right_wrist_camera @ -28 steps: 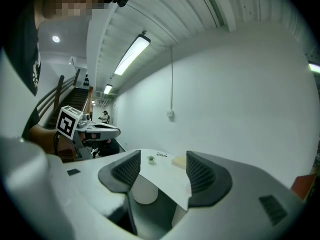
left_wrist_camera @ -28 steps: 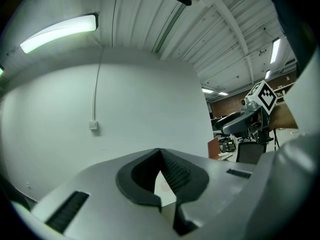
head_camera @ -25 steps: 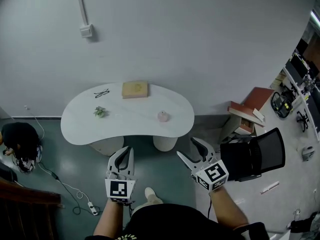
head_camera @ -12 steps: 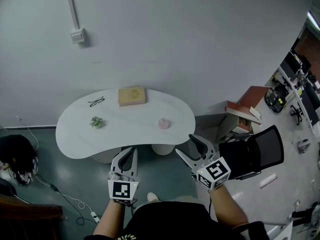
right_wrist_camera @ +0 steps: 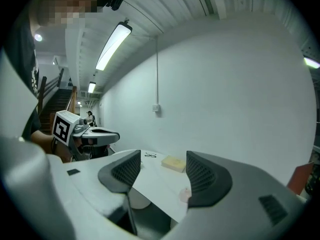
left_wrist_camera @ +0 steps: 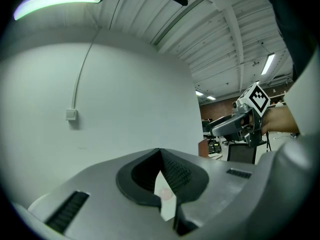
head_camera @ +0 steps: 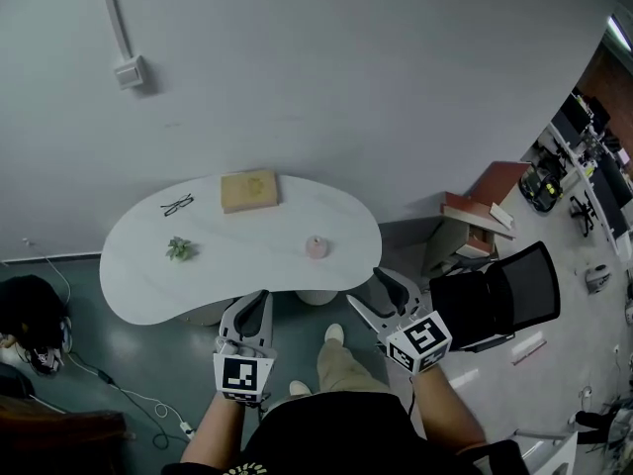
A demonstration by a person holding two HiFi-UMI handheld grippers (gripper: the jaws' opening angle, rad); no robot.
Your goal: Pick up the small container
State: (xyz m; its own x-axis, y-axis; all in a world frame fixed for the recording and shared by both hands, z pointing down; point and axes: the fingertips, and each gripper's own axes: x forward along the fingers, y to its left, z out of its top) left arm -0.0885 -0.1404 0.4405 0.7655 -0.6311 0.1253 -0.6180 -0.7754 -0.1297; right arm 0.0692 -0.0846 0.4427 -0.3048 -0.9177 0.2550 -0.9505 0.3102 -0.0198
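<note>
Our left tongs point(head_camera: 252, 303) pinched together, right tongs point(head_camera: 368, 290) wide, both empty; container point(head_camera: 316, 246) by the table's point(head_camera: 138, 275) near edge

White kidney-shaped table point(head_camera: 138, 280) against wall. On it: small pink container point(head_camera: 316, 247) toward right; tan block point(head_camera: 248, 191) at back; glasses point(head_camera: 177, 205) and green sprig point(head_camera: 179, 249) at left. Left gripper point(head_camera: 259, 299) and right gripper point(head_camera: 368, 290) at table's near edge, both apart from container.
</note>
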